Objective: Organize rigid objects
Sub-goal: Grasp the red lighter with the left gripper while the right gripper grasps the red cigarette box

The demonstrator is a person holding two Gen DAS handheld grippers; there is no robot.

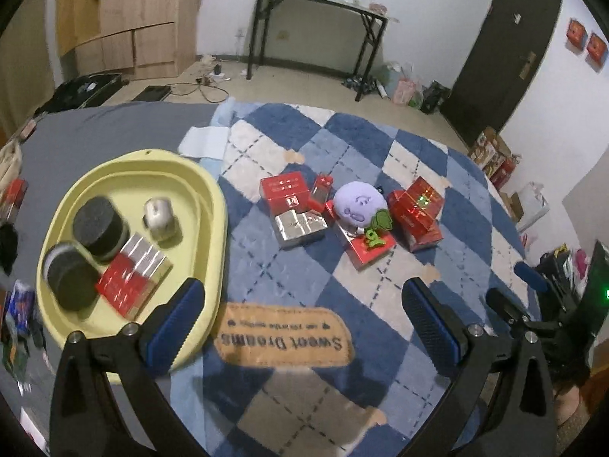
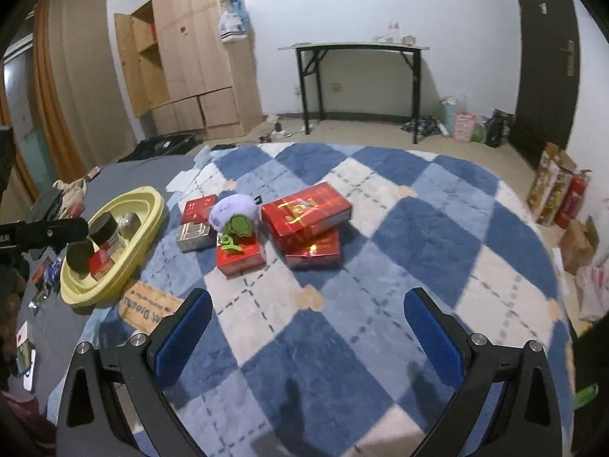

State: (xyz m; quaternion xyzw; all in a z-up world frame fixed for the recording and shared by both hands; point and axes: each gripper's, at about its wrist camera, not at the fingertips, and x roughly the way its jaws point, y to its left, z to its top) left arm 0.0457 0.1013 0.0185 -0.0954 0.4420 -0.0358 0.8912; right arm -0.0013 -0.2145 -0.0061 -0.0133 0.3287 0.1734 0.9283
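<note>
A yellow oval tray sits at the left of the blue checked rug and holds two black round jars, a white mouse and a red and silver box. In the rug's middle lies a heap of red boxes, a silver box and a purple plush. My left gripper hovers open, near the tray's front edge. My right gripper is open over bare rug, short of the heap. Both hold nothing.
A "Sweet Dreams" label is sewn on the rug's near edge. Small clutter lies on the grey sheet left of the tray. A black folding table, a wooden wardrobe and a dark door stand beyond.
</note>
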